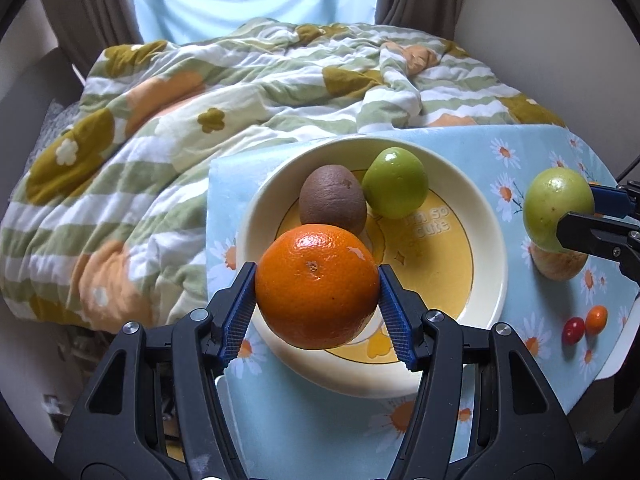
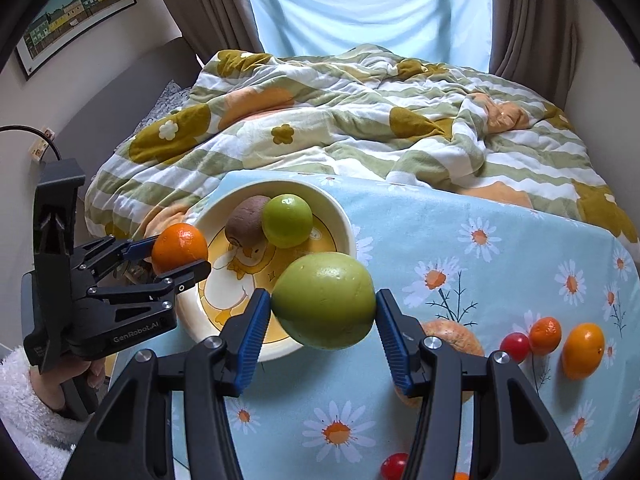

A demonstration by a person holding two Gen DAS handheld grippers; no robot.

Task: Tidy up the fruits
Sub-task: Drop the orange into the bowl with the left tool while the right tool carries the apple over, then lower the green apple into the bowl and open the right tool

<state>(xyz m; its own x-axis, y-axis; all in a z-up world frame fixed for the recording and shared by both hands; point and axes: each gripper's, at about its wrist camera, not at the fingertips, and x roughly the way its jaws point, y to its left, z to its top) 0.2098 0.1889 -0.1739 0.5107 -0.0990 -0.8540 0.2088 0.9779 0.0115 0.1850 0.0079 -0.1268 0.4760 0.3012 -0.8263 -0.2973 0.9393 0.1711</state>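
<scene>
My left gripper [image 1: 318, 288] is shut on an orange [image 1: 318, 286], held over the near rim of a cream bowl [image 1: 490, 248]. In the bowl lie a brown kiwi [image 1: 333, 199] and a small green fruit [image 1: 395, 184]. My right gripper [image 2: 323, 312] is shut on a larger green fruit [image 2: 324, 300] just right of the bowl [image 2: 346, 220]. In the right wrist view the left gripper [image 2: 182, 258] with its orange [image 2: 179, 247] hangs at the bowl's left edge. The right gripper [image 1: 586, 216] and its green fruit [image 1: 556, 208] show at the right of the left wrist view.
On the daisy-print blue cloth [image 2: 460, 240] lie a pale apple [image 2: 452, 340], cherry tomatoes [image 2: 515, 346], a small mandarin [image 2: 545, 335] and an orange fruit [image 2: 583, 350]. Another tomato [image 2: 394, 466] sits near the front. A rumpled flowered quilt [image 2: 340, 120] covers the bed behind. A fleecy sleeve [image 2: 28, 412] is lower left.
</scene>
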